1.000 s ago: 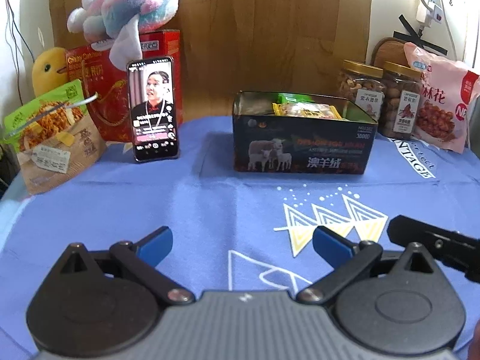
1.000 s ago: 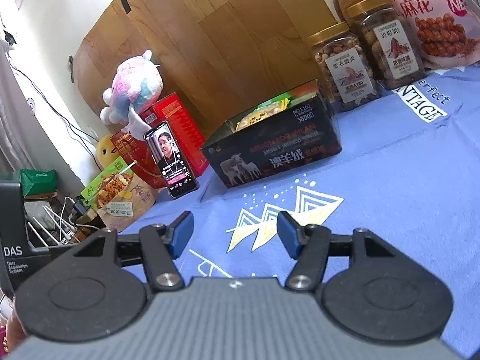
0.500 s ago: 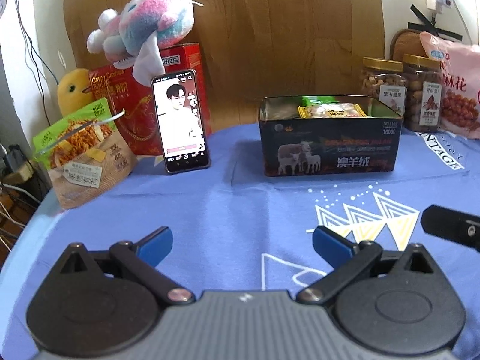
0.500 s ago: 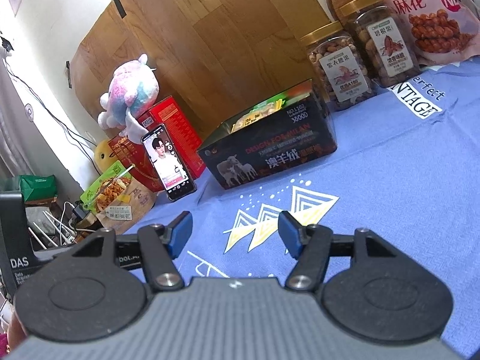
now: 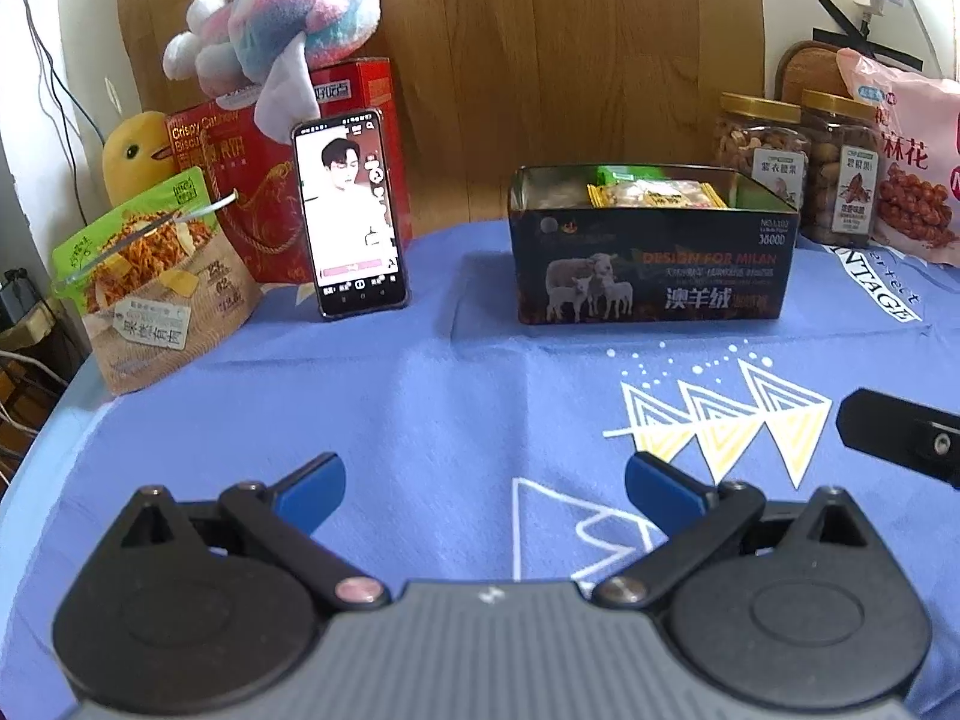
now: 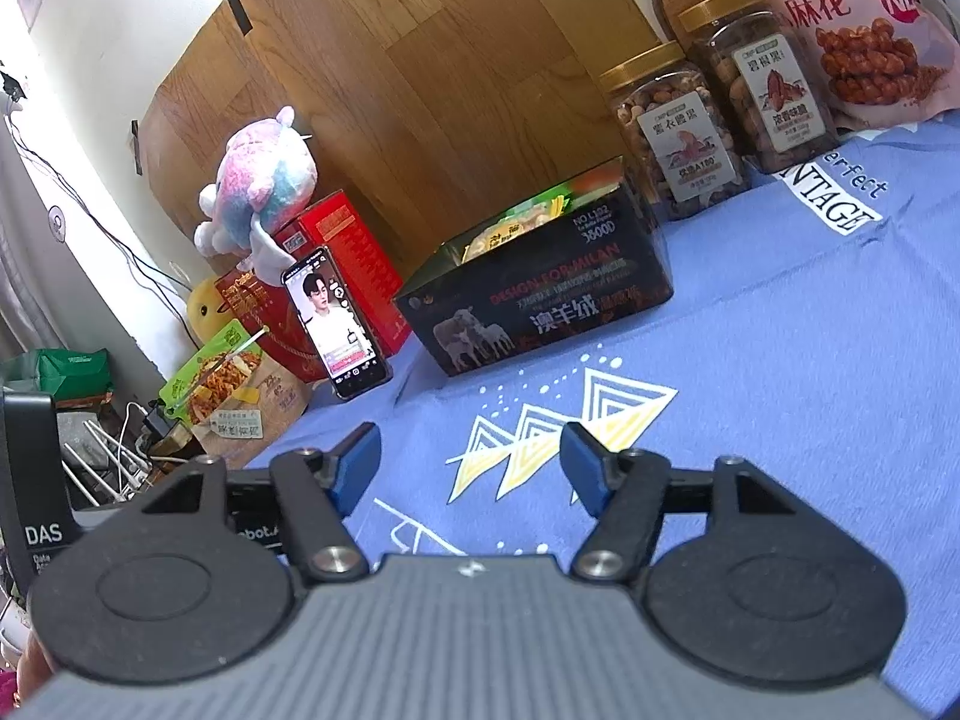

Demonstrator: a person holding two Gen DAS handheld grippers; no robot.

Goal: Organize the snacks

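A dark tin box (image 5: 651, 276) with sheep printed on it stands on the blue cloth, with yellow and green snack packets (image 5: 651, 193) inside. It also shows in the right wrist view (image 6: 540, 306). My left gripper (image 5: 485, 483) is open and empty, low over the cloth well in front of the box. My right gripper (image 6: 469, 465) is open and empty, also in front of the box. Part of the right gripper (image 5: 900, 435) shows at the right edge of the left wrist view.
A phone (image 5: 351, 213) leans on a red biscuit box (image 5: 252, 180) with a plush toy (image 5: 288, 24) on top. A green snack bag (image 5: 150, 276) stands far left. Two nut jars (image 5: 798, 168) and a pink bag (image 5: 912, 162) stand at the right. Cables (image 6: 114, 456) lie off the table's left edge.
Both grippers have drawn back slightly and swung left, so the box and jars sit further right in the views. Both stay open and empty.
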